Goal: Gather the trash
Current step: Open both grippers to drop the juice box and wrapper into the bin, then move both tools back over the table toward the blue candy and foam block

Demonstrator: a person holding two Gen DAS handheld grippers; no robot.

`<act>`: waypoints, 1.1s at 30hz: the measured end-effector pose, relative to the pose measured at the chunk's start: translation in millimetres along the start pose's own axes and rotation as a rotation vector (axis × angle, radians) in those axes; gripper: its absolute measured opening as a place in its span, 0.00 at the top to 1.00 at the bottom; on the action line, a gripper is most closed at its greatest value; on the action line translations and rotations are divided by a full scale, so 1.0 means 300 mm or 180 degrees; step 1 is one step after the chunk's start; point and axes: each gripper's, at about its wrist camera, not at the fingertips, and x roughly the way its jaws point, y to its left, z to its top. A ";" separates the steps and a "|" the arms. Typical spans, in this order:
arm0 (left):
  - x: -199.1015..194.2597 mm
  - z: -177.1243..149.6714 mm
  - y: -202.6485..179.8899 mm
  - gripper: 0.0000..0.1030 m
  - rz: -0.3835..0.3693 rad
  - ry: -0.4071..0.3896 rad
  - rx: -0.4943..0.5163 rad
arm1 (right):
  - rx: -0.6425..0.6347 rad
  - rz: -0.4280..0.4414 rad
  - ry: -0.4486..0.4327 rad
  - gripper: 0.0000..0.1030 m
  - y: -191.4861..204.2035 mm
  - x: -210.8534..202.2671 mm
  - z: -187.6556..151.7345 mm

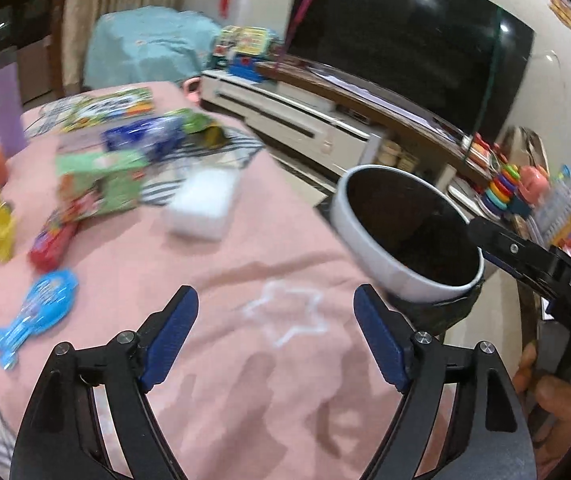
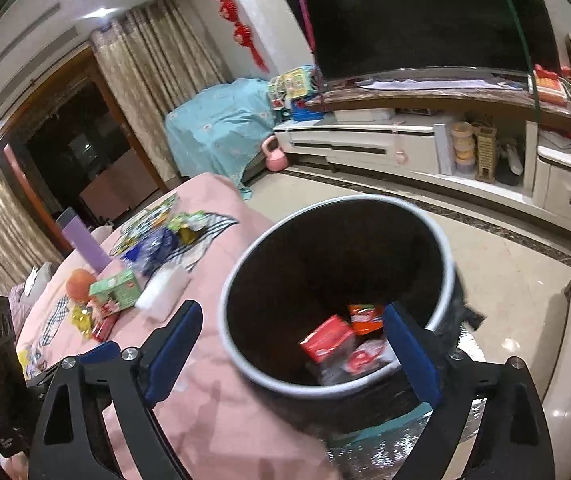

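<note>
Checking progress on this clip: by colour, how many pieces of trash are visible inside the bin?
Red packet: 1
Orange packet: 1
White wrapper with red print: 1
Total: 3 visible in the bin; anything beneath them is hidden.

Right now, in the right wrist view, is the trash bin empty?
No: the trash bin already holds a red packet and an orange wrapper at its bottom.
</note>
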 end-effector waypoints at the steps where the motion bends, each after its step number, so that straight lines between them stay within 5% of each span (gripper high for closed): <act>1: -0.013 -0.008 0.027 0.20 0.0040 -0.0006 -0.0041 | -0.0033 0.0029 0.0017 0.09 0.027 0.004 -0.010; 23: -0.196 -0.174 0.420 0.20 0.0510 -0.0037 -0.0411 | -0.0443 0.0429 0.0524 0.08 0.386 0.170 -0.185; 33: -0.171 -0.159 0.529 0.20 0.0750 0.0082 -0.0089 | -0.0514 0.0440 0.0699 0.08 0.455 0.261 -0.203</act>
